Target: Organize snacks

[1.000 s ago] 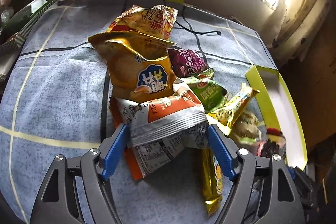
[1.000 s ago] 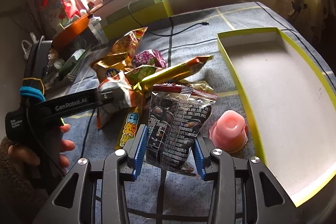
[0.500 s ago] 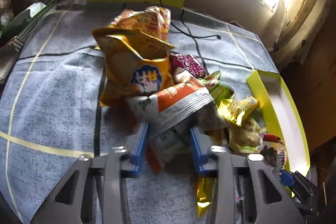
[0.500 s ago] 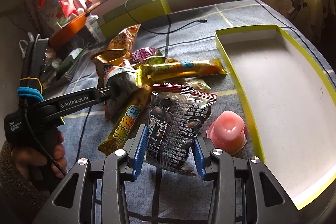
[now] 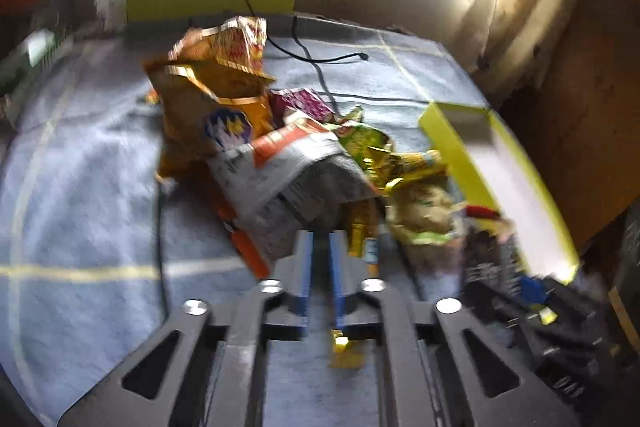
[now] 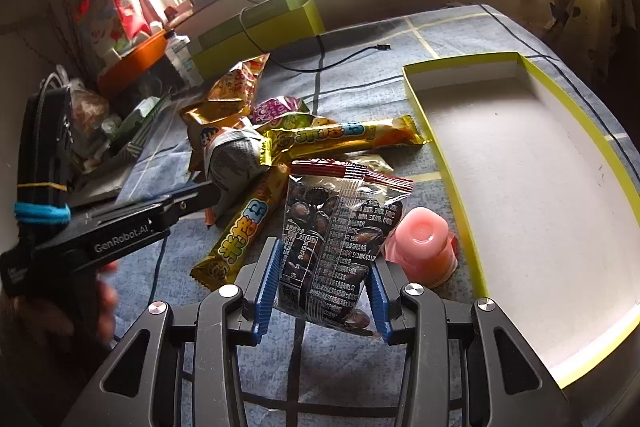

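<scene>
In the right wrist view the yellow-rimmed tray [image 6: 460, 163] at right lies bare inside, open to entry from above. A pink jelly cup [image 6: 422, 247] stands just beside its near wall. The snack pile [image 6: 280, 139] crowds centre-left. Blue cloth [image 6: 340, 375] at bottom centre is free. A black cable [image 6: 320, 67] crosses the upper centre.

We look from two wrist cameras, each set behind its fingers and tilted down at the blue cloth [image 6: 352, 379]. Our left view sits close over the snack pile [image 5: 280, 163], blurred, the yellow tray [image 5: 452, 147] at right. Our right view faces the window, seeing the same pile [image 6: 280, 147], the same tray [image 6: 452, 163] and the left gripper [image 6: 212, 193]
</scene>
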A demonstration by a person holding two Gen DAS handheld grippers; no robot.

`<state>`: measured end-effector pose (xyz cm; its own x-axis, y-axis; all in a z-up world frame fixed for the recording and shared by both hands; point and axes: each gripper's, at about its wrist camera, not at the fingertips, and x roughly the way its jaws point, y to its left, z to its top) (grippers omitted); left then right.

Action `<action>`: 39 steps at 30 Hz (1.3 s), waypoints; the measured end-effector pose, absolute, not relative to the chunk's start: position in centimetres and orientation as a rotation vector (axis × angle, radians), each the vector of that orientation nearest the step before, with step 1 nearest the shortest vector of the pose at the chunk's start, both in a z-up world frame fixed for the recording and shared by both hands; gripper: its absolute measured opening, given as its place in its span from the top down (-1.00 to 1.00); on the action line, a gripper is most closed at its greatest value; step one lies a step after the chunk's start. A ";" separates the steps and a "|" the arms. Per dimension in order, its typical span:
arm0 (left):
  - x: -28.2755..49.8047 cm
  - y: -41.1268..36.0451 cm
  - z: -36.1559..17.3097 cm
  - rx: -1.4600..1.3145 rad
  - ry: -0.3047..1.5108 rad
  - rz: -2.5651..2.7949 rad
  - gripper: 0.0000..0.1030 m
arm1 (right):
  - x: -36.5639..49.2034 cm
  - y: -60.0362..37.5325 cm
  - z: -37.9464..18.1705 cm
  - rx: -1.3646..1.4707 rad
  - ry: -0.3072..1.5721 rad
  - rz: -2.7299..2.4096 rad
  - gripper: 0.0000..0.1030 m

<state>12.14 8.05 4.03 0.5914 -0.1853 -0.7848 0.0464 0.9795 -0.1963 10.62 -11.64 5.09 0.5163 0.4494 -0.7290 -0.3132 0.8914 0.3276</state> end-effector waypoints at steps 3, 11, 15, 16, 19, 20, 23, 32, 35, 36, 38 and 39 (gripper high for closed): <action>12.7 8.2 4.6 -0.039 0.915 -0.163 -0.43 | 10.8 -11.8 4.9 0.167 0.930 0.451 0.26; 16.4 8.1 4.2 0.189 0.966 -0.258 -0.43 | 11.5 -11.9 4.6 0.174 0.944 0.432 0.25; 17.6 7.2 3.4 0.294 0.989 -0.297 -0.43 | 11.7 -11.8 4.6 0.168 0.948 0.427 0.25; 17.8 7.0 3.2 0.299 0.995 -0.306 -0.43 | 11.7 -11.7 4.5 0.165 0.950 0.426 0.25; 18.8 6.8 2.7 0.301 1.018 -0.348 -0.43 | 11.6 -11.5 4.4 0.160 0.954 0.426 0.25; 19.2 6.8 2.3 0.305 1.038 -0.348 -0.43 | 11.6 -11.4 4.4 0.158 0.955 0.425 0.25; 19.5 6.6 1.7 0.288 1.049 -0.328 -0.46 | 11.8 -11.5 4.4 0.161 0.955 0.422 0.25; 18.6 7.6 2.0 0.160 1.044 -0.310 -0.18 | 11.7 -11.5 4.6 0.165 0.946 0.427 0.25; 18.1 7.5 2.5 0.150 1.039 -0.283 -0.10 | 11.4 -11.7 5.0 0.164 0.930 0.431 0.25; 17.7 7.5 2.7 0.141 1.035 -0.278 -0.09 | 11.3 -11.8 5.1 0.165 0.925 0.433 0.25; 16.9 7.5 3.0 0.133 1.027 -0.270 -0.08 | 11.0 -11.9 5.5 0.165 0.916 0.435 0.25; 16.4 7.5 3.3 0.127 1.022 -0.261 -0.08 | 10.9 -12.0 5.7 0.165 0.911 0.437 0.25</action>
